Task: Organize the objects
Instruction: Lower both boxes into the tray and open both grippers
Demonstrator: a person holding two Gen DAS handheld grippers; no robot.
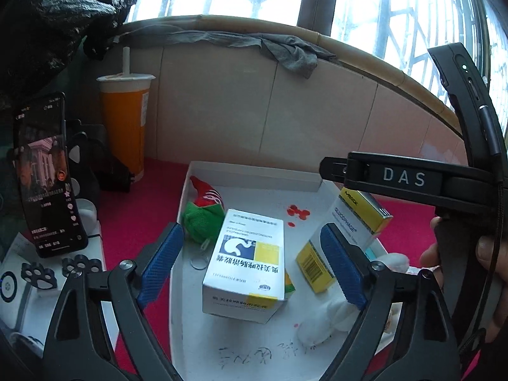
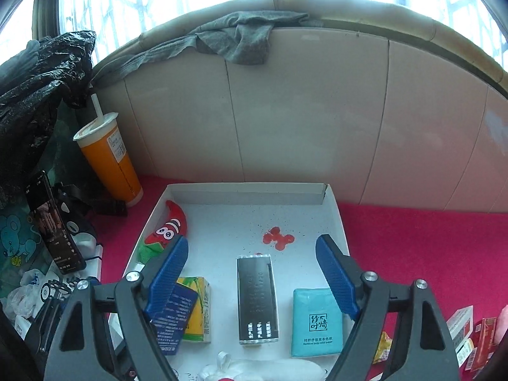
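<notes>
A shallow white box tray point(image 1: 254, 176) point(image 2: 247, 190) lies on the red cloth. In the left wrist view it holds a white medicine box point(image 1: 246, 263), a tilted yellow-and-white Glucophage box point(image 1: 344, 238), a red-and-green chili plush point(image 1: 204, 211) and a white plush point(image 1: 324, 320). My left gripper point(image 1: 250, 263) is open, its blue pads either side of the white box. In the right wrist view the tray holds a black box point(image 2: 257, 298), a teal tissue pack point(image 2: 317, 320), a yellow-green carton point(image 2: 198, 308), a blue box point(image 2: 173, 317) and the chili plush point(image 2: 168, 228). My right gripper point(image 2: 250, 276) is open above them.
An orange drink cup with straw point(image 1: 125, 120) point(image 2: 108, 165) stands back left. A phone on a stand point(image 1: 47, 177) point(image 2: 54, 222) is at the left. Small packets point(image 2: 470, 336) lie on the cloth at the right. A tiled wall point(image 2: 285, 111) backs the table.
</notes>
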